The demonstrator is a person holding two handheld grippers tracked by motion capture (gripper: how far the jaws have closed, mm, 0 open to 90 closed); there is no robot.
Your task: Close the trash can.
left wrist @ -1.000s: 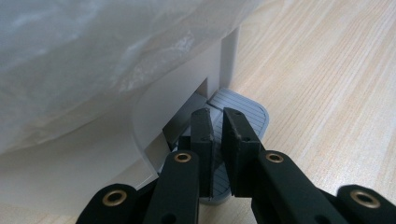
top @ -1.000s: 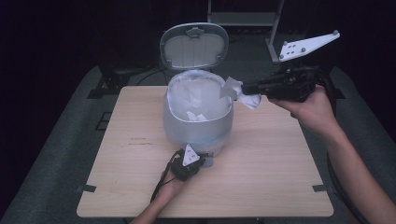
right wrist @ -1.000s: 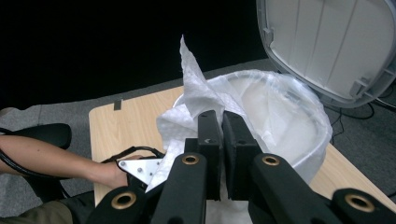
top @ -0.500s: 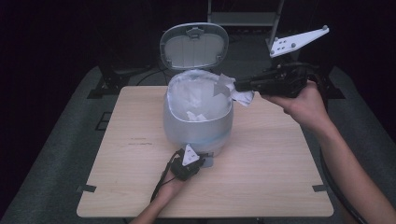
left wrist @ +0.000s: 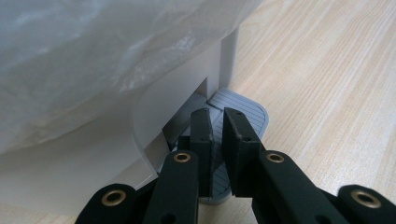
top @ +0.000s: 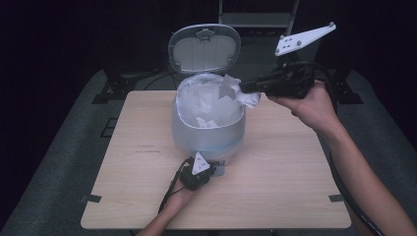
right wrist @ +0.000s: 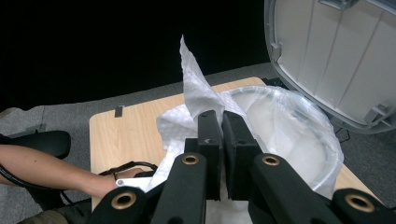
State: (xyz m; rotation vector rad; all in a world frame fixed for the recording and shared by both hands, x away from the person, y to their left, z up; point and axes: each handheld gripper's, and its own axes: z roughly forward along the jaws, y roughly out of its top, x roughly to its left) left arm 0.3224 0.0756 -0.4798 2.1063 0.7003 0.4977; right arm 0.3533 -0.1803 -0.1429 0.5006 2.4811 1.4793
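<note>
The right hand reaches across from the far side, its gripper with jaws clamped on the white bag liner at the bin's rim. The left gripper, jaws nearly closed, presses the pedal. The lid stands open above the wooden counter; the room is dark.

No text, label, brand, number or sign can be read anywhere — a faint dark mark on the wooden table is too small and blurred to make out.
</note>
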